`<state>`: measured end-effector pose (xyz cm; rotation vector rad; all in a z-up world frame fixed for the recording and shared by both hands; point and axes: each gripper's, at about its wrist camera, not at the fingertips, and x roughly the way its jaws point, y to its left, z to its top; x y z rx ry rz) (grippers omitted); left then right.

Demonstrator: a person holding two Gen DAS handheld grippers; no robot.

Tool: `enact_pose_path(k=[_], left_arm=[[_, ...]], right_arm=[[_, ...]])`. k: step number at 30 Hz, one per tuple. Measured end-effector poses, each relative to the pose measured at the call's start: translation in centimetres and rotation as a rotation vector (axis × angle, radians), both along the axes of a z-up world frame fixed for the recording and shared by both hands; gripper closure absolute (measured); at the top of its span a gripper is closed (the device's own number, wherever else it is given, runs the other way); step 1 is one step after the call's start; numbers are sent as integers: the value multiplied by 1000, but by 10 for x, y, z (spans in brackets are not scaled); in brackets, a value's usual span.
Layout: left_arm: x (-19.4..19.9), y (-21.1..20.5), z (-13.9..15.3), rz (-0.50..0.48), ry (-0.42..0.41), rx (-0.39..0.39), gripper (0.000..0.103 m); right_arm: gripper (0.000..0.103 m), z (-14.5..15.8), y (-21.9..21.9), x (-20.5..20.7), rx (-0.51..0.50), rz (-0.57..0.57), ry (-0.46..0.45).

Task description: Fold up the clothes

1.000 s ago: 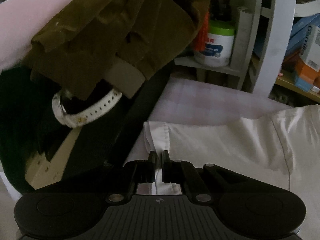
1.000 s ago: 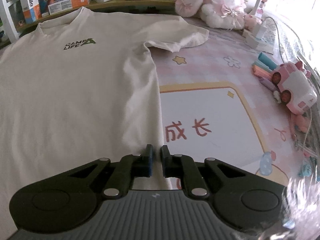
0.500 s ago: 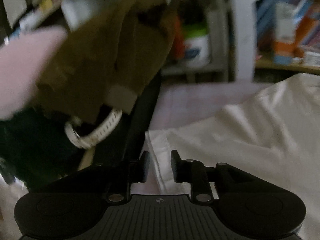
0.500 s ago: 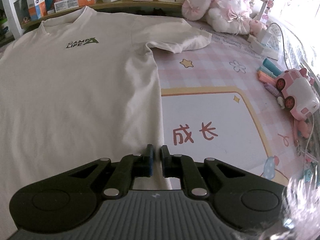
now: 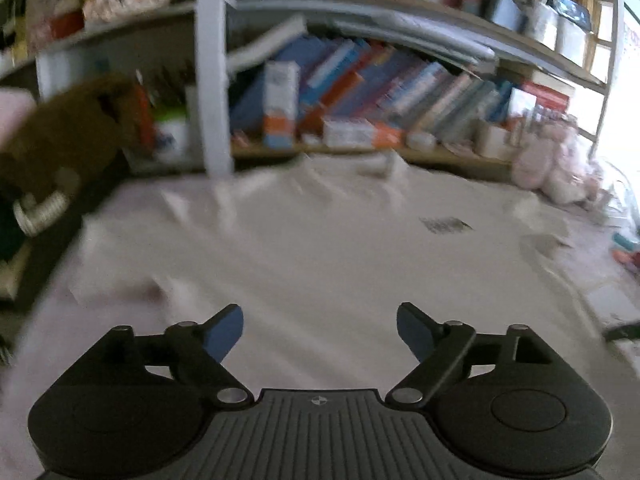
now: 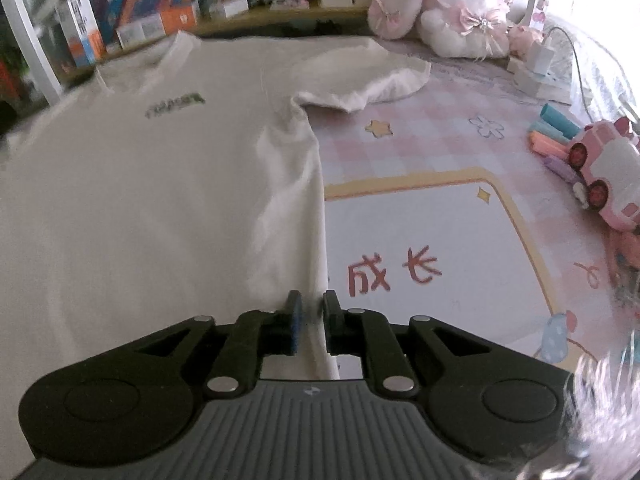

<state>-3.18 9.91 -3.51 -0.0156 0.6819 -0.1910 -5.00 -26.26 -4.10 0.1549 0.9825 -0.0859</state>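
Now the right gripper [image 6: 311, 322] pinched the T-shirt [image 6: 152, 184] at its hem-side edge, long axis running away toward the collar. Left gripper [image 5: 320, 330] hung over the body cloth, jaws opening, nothing between them.

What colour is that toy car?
Pink, white roof; the toy car shows best in the right wrist view.

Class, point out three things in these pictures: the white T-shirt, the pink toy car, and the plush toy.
white T-shirt [image 6: 160, 184], right wrist view, on the chest below the printed logo.
pink toy car [image 6: 612, 172], right wrist view, on its side above the wheels.
plush toy [image 6: 464, 12], right wrist view, on its white body.
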Motion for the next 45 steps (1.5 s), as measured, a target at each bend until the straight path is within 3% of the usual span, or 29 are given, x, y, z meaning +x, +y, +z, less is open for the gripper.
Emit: enact_pose_path(k=[5, 11, 16, 24, 32, 35, 37, 40, 43, 45], left_arm=[[-22, -70, -22, 3, 128, 20, 16], [-32, -142, -34, -67, 244, 81, 16], [-46, -192, -40, -108, 283, 110, 16], [-53, -207, -42, -52, 301, 144, 16], [-48, -199, -46, -11, 321, 109, 16], [-46, -200, -47, -41, 320, 128, 15], [-44, -201, -47, -64, 318, 138, 15], [-43, -204, -48, -102, 313, 156, 15], [-40, -205, -49, -133, 308, 168, 15], [-37, -206, -49, -146, 308, 171, 14]], right_arm=[[87, 7, -36, 8, 117, 17, -44], [77, -2, -86, 27, 290, 32, -45], [70, -16, -118, 51, 467, 22, -26], [61, -34, -135, 95, 698, -55, -6], [60, -49, -143, 122, 832, -257, 8], [61, -47, -135, 132, 811, -259, -5], [70, -42, -127, 140, 755, -252, -9], [71, -21, -113, 152, 627, -224, -100], [70, -2, -75, 168, 461, -42, -191], [65, 0, -41, 180, 390, 163, -163]])
